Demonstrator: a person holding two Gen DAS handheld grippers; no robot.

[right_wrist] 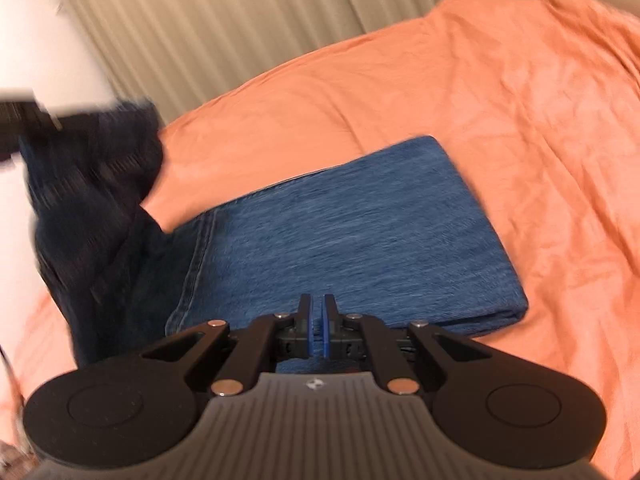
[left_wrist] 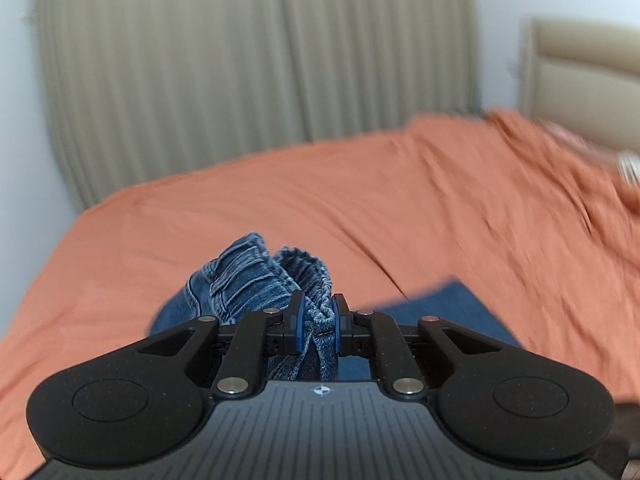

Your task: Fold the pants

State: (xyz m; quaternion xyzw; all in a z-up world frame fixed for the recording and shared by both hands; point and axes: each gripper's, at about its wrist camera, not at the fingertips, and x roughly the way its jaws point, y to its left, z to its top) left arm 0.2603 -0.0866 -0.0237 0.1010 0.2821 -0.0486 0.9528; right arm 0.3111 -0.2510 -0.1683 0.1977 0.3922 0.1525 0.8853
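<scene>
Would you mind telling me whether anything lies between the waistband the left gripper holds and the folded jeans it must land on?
Nothing visible does. The left gripper is shut on the waistband; beyond it only bare orange sheet and the folded jeans show. The right gripper sits over their near edge.

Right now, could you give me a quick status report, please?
Left gripper shut on jeans waistband, lifted. Right gripper shut, apparently empty, above the folded legs. Nothing blocking on orange bedsheet.

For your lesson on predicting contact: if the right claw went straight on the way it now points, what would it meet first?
Most likely the folded jeans lying flat on the orange bedsheet. The right claw, nearly shut with nothing between its fingers, points down across that denim panel. Depth is unclear, so how soon it would touch cannot be told.
</scene>
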